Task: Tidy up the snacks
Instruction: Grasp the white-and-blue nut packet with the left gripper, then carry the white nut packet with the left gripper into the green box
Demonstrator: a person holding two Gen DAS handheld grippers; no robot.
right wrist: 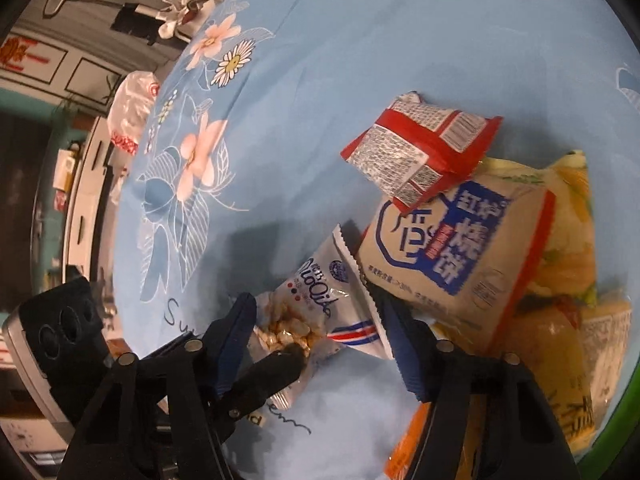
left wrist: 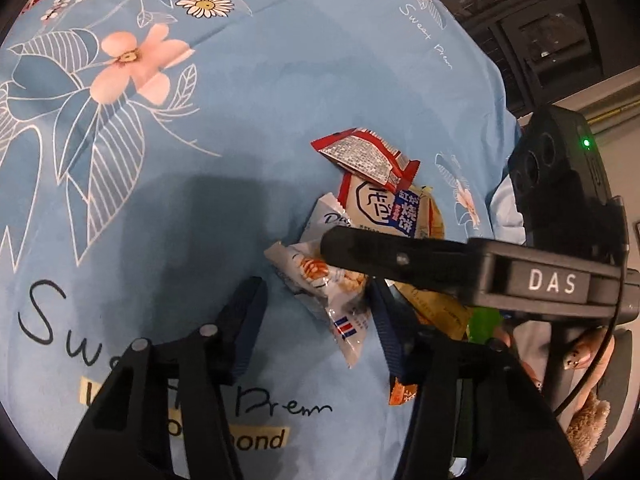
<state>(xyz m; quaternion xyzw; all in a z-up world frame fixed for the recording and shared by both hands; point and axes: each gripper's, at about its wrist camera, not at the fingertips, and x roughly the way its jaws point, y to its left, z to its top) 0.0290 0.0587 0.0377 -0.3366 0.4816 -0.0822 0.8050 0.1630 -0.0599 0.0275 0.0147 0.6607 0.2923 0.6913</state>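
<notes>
Both grippers over a light-blue floral cloth (left wrist: 248, 128) bearing a snack heap. The left gripper (left wrist: 320, 312) and right gripper (right wrist: 320, 332), jaws partly spread, both straddle a white puffed-snack packet (right wrist: 308, 312); pad contact cannot be told. Behind it, a beige biscuit pack (right wrist: 452, 248) lies under a red-and-silver packet (right wrist: 416, 152).

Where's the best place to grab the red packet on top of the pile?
Probably the red packet by its free far end, where the crimped seam lies on the blue cloth. Come in from the open cloth side: its near corner overlaps the cream biscuit packet, so a grip there would likely catch both.
</notes>
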